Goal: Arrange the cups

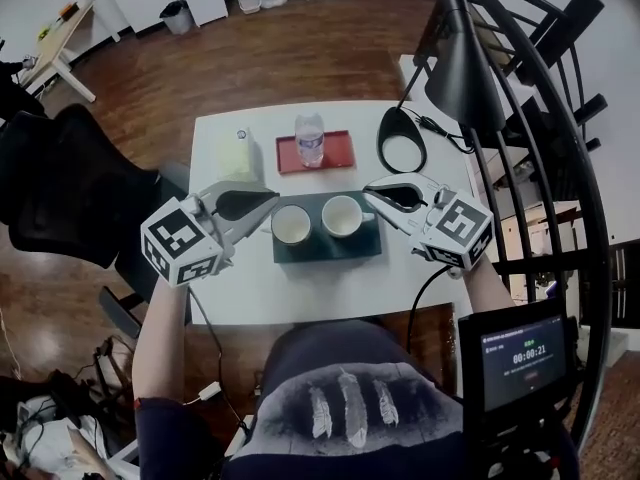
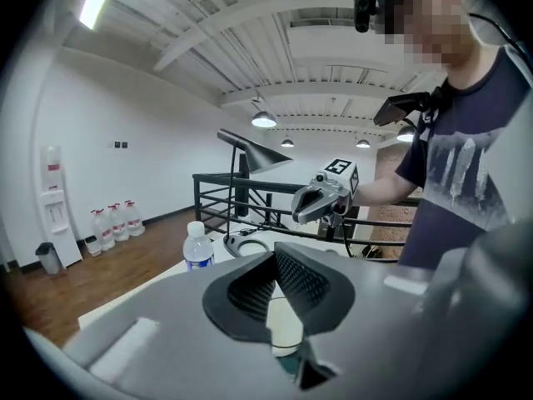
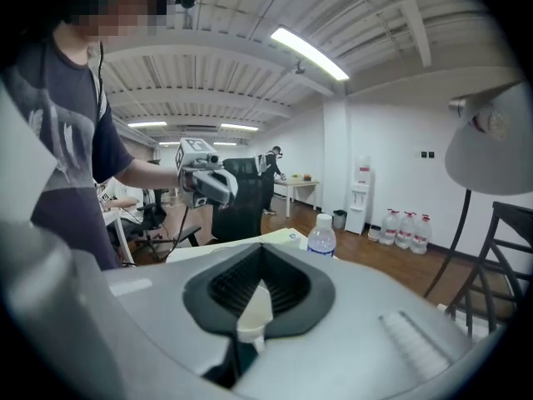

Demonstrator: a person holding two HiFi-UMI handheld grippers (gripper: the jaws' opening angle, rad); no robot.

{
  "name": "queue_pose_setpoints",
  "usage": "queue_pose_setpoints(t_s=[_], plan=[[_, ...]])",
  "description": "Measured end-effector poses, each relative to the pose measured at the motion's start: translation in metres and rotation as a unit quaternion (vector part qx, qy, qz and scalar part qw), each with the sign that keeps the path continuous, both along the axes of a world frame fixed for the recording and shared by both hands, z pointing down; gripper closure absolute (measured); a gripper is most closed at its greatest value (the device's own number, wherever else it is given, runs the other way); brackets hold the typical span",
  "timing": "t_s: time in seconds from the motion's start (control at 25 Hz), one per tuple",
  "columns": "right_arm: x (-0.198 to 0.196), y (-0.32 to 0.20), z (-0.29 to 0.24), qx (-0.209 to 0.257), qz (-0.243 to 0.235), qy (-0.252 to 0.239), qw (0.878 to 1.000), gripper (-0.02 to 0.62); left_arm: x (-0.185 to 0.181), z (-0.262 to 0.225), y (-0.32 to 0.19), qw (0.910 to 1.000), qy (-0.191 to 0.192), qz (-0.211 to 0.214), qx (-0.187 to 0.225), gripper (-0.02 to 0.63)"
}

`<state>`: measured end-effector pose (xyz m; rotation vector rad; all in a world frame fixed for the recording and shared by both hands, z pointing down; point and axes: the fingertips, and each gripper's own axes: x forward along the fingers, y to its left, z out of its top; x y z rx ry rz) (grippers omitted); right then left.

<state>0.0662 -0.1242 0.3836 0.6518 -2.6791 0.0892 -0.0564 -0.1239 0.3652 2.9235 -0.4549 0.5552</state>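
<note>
Two white cups stand side by side on a dark green tray in the middle of the white table: the left cup and the right cup, its handle turned right. My left gripper hovers just left of the tray, jaws shut and empty. My right gripper hovers just right of the tray, also shut and empty. In the left gripper view the closed jaws face the right gripper. In the right gripper view the closed jaws face the left gripper.
Behind the green tray a red tray carries a water bottle. A yellow pack lies at the back left, a black desk lamp at the back right. A black chair stands left; a black railing runs on the right.
</note>
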Motion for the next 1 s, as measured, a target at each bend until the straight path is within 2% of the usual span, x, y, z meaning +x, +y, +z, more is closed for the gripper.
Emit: queue_pose_setpoints(t_s=[0.32,1.0], plan=[[-0.009,-0.001,-0.015,0.026,-0.015,-0.001,1.0,0.592,0.012,0.005,0.009,0.9999,0.006,0.012,-0.006,0.592],[-0.018,-0.005,-0.017,0.032,-0.027,0.003,0.999,0.592,0.006,0.006,0.005,0.9999,-0.014,-0.007,-0.002,0.592]])
